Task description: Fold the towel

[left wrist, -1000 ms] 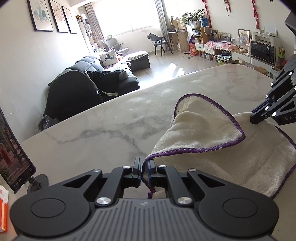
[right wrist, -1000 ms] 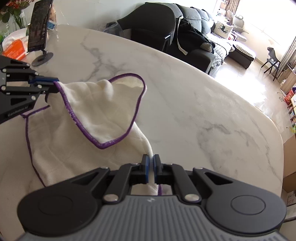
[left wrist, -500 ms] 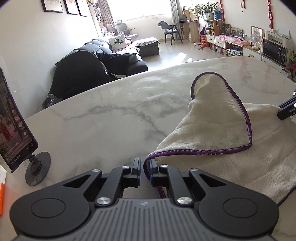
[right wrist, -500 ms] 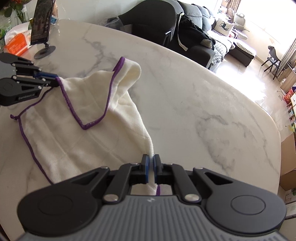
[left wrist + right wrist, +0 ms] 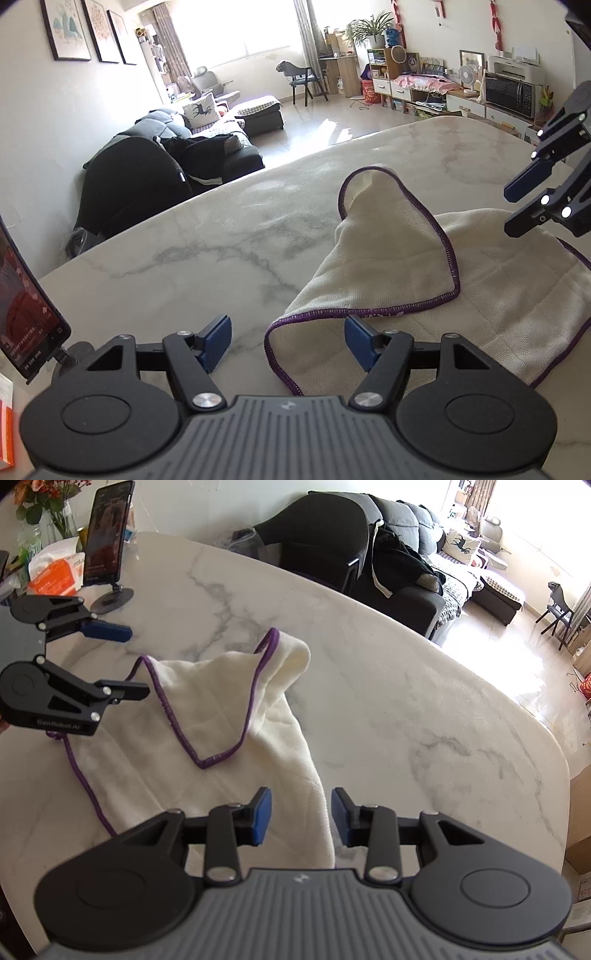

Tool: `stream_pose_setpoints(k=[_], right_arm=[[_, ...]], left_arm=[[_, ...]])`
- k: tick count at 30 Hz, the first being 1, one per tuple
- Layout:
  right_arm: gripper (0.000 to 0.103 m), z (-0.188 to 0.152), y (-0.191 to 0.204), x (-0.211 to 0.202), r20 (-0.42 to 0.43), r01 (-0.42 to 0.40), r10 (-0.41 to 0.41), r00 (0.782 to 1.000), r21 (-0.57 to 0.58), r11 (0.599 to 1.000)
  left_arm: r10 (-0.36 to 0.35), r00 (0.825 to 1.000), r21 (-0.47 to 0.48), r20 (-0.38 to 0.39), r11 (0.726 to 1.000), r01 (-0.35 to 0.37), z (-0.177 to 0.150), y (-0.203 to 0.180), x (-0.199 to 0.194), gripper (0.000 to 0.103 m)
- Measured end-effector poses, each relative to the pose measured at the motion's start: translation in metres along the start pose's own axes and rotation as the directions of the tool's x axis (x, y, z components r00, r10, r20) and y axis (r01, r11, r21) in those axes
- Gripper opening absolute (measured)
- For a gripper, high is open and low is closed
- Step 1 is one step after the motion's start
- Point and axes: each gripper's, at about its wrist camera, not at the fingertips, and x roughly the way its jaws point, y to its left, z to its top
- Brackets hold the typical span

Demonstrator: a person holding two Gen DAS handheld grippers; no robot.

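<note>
A cream towel with purple edging (image 5: 480, 273) lies on the white marble table (image 5: 192, 266), its top layer folded loosely over with a raised hump at the far end. It also shows in the right wrist view (image 5: 221, 716). My left gripper (image 5: 286, 341) is open, its jaws either side of the towel's near corner, not holding it. It shows in the right wrist view (image 5: 135, 662) too, open. My right gripper (image 5: 301, 814) is open over the towel's near end. It shows at the right of the left wrist view (image 5: 511, 208), open above the towel.
A phone on a round stand (image 5: 105, 550) stands at the table's left end, with an orange packet (image 5: 55, 578) and a vase of flowers (image 5: 33, 520) beside it. A dark chair (image 5: 317, 550) and sofa (image 5: 410, 535) sit beyond the far table edge.
Both grippers were shut on towel corners and have opened, letting the towel go. The carried edge has dropped onto the lower layer, and both grippers have drawn back slightly.
</note>
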Motion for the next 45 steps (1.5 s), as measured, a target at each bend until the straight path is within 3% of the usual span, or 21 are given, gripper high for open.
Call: stream_pose_setpoints(k=[5,14,17,19,23,27,30,40,45], right_arm=[[0.039,0.005,-0.002,0.006,-0.002,-0.014,0.014,1.000,0.014,1.000],[0.036,0.015,-0.006,0.016,-0.006,-0.040,0.040,0.999,0.040,0.998],[0.027,0.018,-0.007,0.020,-0.007,-0.049,0.049,0.999,0.049,0.998],[0.008,0.020,-0.008,0.022,-0.008,-0.054,0.055,0.998,0.055,0.997],[0.005,0.014,-0.001,0.017,0.028,-0.046,0.045,0.999,0.038,0.998],[0.005,0.014,0.012,0.004,0.082,-0.024,0.025,0.996,-0.015,1.000],[0.005,0.014,0.025,-0.006,0.117,-0.012,0.020,0.993,-0.070,0.998],[0.005,0.006,0.060,-0.011,0.138,-0.048,0.077,0.987,-0.206,0.977],[0.006,0.001,0.078,-0.014,0.144,-0.065,0.107,0.984,-0.272,0.960]], left_arm=[[-0.046,0.998,0.071,0.031,0.997,0.043,0.006,-0.021,0.003,0.069],[-0.124,0.991,0.067,0.049,0.990,0.120,0.022,-0.044,0.017,0.069],[-0.151,0.988,0.014,0.021,0.988,0.151,0.025,-0.038,0.023,0.069],[-0.179,0.984,-0.054,0.000,0.982,0.179,0.026,-0.030,0.025,0.069],[-0.260,0.965,-0.245,-0.017,0.937,0.248,0.028,-0.002,0.025,0.069],[-0.347,0.938,-0.415,0.013,0.851,0.321,0.036,0.025,0.022,0.069],[-0.393,0.919,-0.467,0.029,0.807,0.360,0.048,0.031,0.023,0.069],[-0.469,0.883,-0.533,-0.012,0.750,0.391,0.071,0.021,0.046,0.069],[-0.481,0.876,-0.535,-0.039,0.750,0.388,0.068,0.013,0.055,0.061]])
